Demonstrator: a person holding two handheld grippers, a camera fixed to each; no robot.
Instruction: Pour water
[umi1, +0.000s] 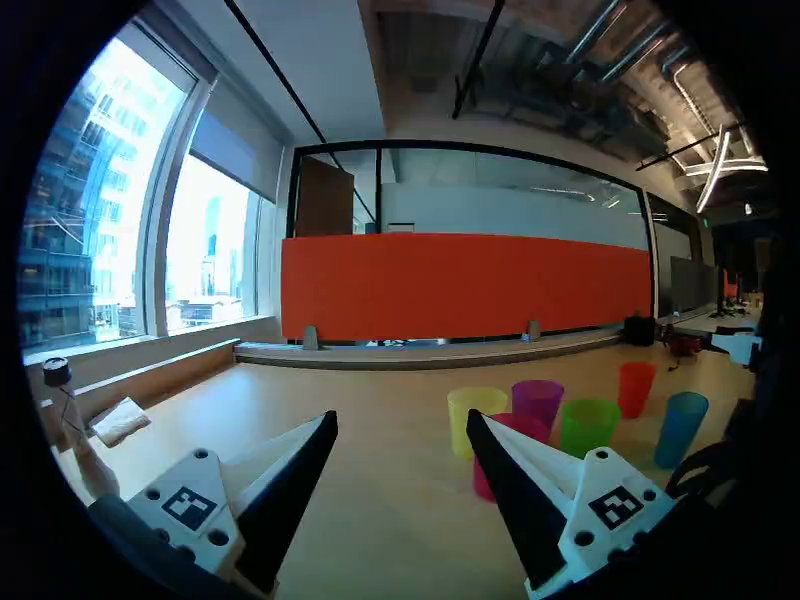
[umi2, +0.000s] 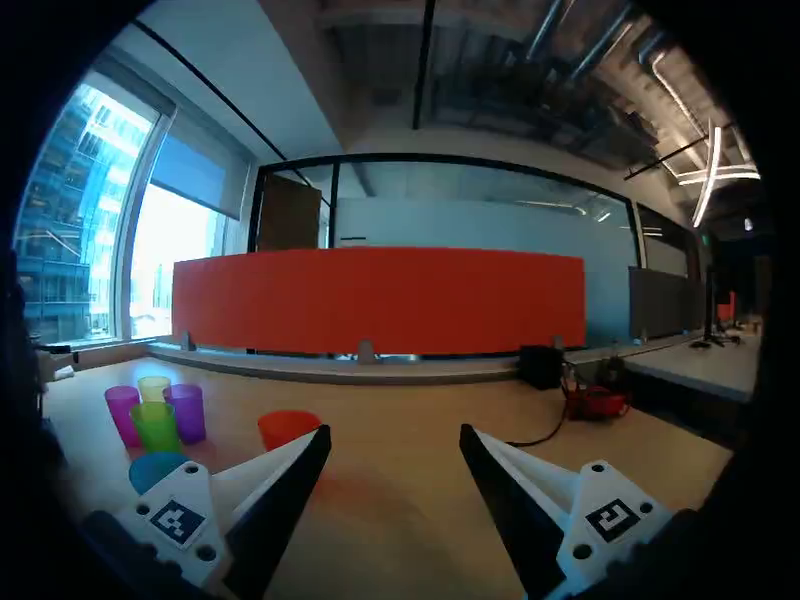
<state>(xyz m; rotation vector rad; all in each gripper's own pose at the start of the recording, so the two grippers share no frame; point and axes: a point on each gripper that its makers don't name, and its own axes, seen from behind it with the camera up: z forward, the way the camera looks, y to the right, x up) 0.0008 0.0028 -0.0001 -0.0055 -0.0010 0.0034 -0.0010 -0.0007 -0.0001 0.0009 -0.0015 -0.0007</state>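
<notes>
No legible text; wordless code tags (umi1: 189, 507) on left tongs (umi1: 401, 415) and right tongs (umi2: 394, 430).

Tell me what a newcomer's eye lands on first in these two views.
The long orange partition across the back of the room stands out first. Next comes the cluster of coloured cups on the wooden table, right of centre in the left gripper view. The left gripper and the right gripper hang open in the foreground, holding nothing.

Orange partition (umi2: 380, 300), tall windows (umi2: 70, 235), black box (umi2: 540, 367) on wooden table (umi2: 400, 505).
</notes>
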